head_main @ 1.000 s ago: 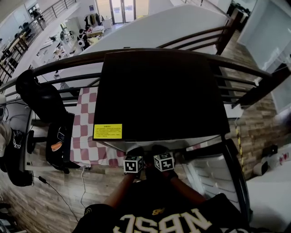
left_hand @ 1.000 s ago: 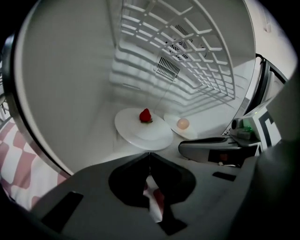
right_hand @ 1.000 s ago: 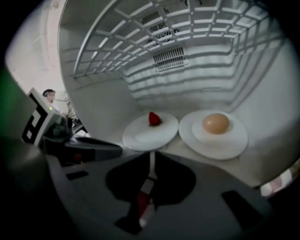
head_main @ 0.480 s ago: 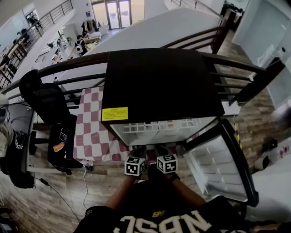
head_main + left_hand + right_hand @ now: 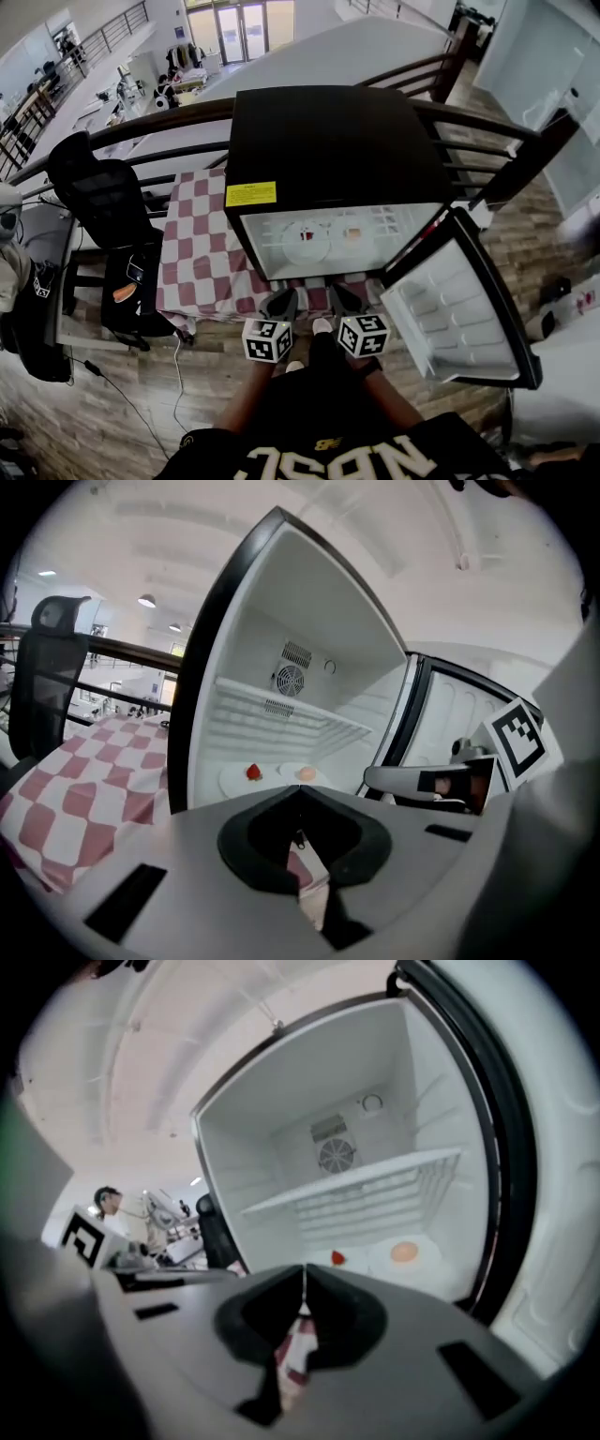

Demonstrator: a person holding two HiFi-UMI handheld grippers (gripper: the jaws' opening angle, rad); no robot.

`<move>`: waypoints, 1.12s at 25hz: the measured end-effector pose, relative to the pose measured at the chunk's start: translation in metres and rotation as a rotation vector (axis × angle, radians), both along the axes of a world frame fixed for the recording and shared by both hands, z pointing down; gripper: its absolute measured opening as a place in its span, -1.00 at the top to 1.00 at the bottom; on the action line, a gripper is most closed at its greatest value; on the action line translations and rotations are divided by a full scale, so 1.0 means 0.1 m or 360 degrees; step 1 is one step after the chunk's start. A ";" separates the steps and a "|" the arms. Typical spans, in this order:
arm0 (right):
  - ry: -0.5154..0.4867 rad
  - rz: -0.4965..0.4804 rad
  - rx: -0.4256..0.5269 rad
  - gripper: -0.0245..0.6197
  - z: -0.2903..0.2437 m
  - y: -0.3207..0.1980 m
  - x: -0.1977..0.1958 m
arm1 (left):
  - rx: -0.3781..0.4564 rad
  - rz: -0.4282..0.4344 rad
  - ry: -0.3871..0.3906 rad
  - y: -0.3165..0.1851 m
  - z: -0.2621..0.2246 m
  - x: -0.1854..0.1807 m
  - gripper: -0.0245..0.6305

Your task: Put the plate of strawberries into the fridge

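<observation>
Both the left claw (image 5: 280,302) and right claw (image 5: 344,298) are pinched together, empty; the black fridge (image 5: 328,131), its white-lined door (image 5: 450,309) swung out, could warm the white strawberry plate (image 5: 309,244).

The only printed label is a yellow rectangular sticker (image 5: 250,193) on the black top of the fridge (image 5: 328,131), near its front left corner. It carries lines of dark print, too small to read. Large white block letters (image 5: 349,461) run across the person's black shirt (image 5: 291,412), cut off by the lower edge of the head view, so no word can be made out for certain; a small gold emblem (image 5: 325,437) sits above them, also unreadable. The cubes (image 5: 267,340) on both grippers bear black-and-white square code markers, with no letters or numbers.
</observation>
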State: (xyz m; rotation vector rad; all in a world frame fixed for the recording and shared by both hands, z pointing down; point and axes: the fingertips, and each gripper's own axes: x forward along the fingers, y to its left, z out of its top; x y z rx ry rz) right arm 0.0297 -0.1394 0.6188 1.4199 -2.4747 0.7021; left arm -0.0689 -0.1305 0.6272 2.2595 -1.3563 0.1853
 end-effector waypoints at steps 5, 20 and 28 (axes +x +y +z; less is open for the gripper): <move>0.0005 0.0040 0.0283 0.86 -0.74 -0.02 0.04 | 0.0218 -0.0014 0.0073 0.07 -0.59 -0.04 0.87; -0.0007 0.0054 0.0379 0.86 -1.04 0.18 -0.06 | 0.0414 -0.0013 0.0042 0.11 -1.13 -0.23 0.87; 0.0016 -0.0010 0.0369 0.86 -1.00 -0.02 -0.15 | 0.0368 -0.0061 0.0055 -0.04 -1.04 -0.21 0.87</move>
